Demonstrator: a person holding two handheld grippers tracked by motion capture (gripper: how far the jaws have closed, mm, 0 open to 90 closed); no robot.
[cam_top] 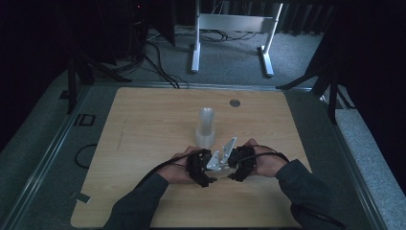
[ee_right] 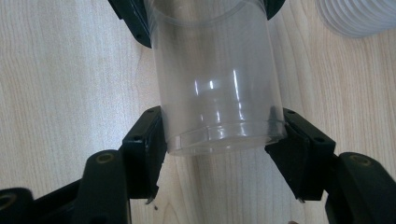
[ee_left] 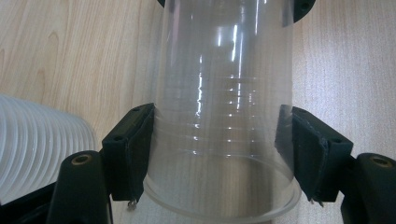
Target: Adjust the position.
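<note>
Item: one clear plastic cup (ee_left: 224, 116), lying level above the pale wooden table (cam_top: 143, 143), just before the ribbed stack of translucent cups (cam_top: 206, 129). My left gripper (ee_left: 223, 154) is clamped near its rim; my right gripper (ee_right: 223, 140) has both pads against its base end (thin walls, little give). Risk, as I judge it: over-squeezing buckles the cup, or opposed pulls pop it free.

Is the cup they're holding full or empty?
Empty: the clear cup shows only table wood through its walls.
</note>
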